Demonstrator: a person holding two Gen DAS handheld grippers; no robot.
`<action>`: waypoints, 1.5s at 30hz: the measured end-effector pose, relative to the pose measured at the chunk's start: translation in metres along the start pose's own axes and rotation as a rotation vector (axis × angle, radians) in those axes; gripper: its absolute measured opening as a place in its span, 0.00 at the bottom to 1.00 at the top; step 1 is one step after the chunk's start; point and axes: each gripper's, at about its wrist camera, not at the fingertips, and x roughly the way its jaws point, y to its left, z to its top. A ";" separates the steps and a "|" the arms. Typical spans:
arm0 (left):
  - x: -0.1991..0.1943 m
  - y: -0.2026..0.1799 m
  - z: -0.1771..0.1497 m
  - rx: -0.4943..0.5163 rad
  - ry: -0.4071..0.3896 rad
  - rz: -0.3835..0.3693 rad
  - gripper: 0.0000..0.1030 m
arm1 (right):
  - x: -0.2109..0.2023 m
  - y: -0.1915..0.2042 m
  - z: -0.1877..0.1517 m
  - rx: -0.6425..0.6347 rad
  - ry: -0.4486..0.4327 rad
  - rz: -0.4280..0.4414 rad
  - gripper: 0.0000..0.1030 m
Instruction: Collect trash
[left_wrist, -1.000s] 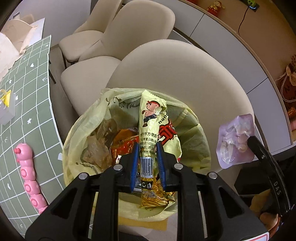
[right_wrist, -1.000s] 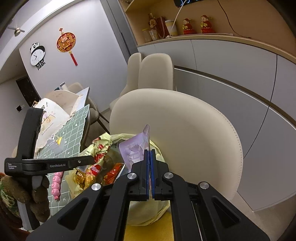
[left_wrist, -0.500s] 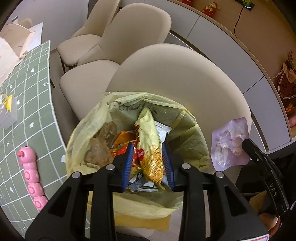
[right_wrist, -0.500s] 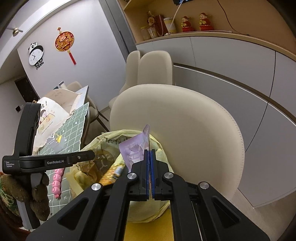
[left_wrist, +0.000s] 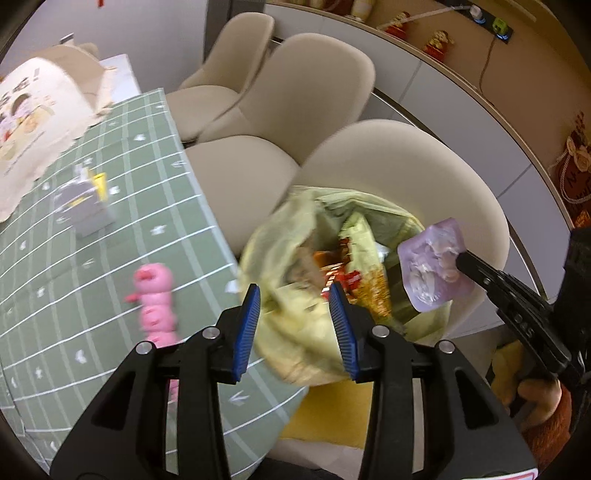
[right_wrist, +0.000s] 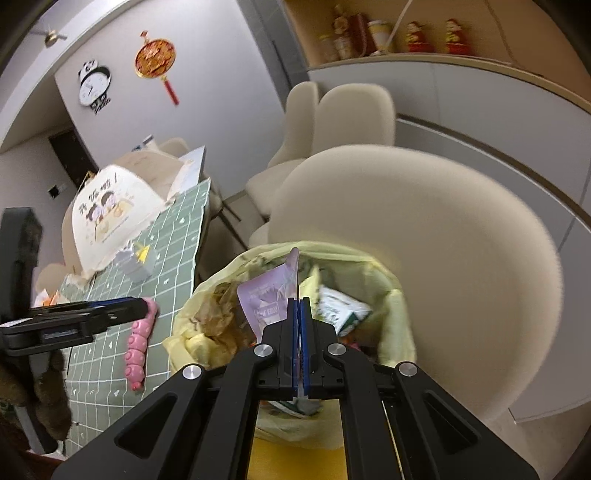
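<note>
A yellow trash bag (left_wrist: 280, 229) stands open on a beige chair, stuffed with wrappers. The yellow snack wrapper (left_wrist: 365, 280) lies inside it. My left gripper (left_wrist: 294, 295) hangs above the bag's left rim by the table edge. Its jaws are opening and nothing is between the blue pads. My right gripper (right_wrist: 298, 302) is shut on a purple wrapper (right_wrist: 266, 299), held upright over the bag's mouth (right_wrist: 391, 314). In the left wrist view the same purple wrapper (left_wrist: 432, 269) sits at the bag's right rim, pinched by the right gripper (left_wrist: 461, 258).
A green checked table (left_wrist: 92, 266) lies left of the bag, with a pink caterpillar toy (left_wrist: 155, 295), a small grey box (left_wrist: 86, 206) and a cream paper bag (left_wrist: 33, 99). Beige chairs (left_wrist: 406, 166) stand behind. A yellow pad (left_wrist: 332, 413) lies under the bag.
The left gripper let go of the yellow snack wrapper, which dropped into the bag. Its jaws widened and it swung left toward the table. The right gripper carried the purple wrapper closer over the bag.
</note>
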 end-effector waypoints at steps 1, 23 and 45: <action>-0.004 0.006 -0.002 -0.011 -0.004 0.006 0.36 | 0.005 0.006 0.001 -0.018 0.010 0.000 0.04; -0.047 0.064 -0.076 -0.165 -0.031 0.126 0.43 | 0.042 0.022 -0.019 -0.029 0.096 0.056 0.45; -0.187 0.071 -0.189 0.040 -0.268 0.157 0.81 | -0.135 0.194 -0.145 -0.124 -0.067 -0.026 0.45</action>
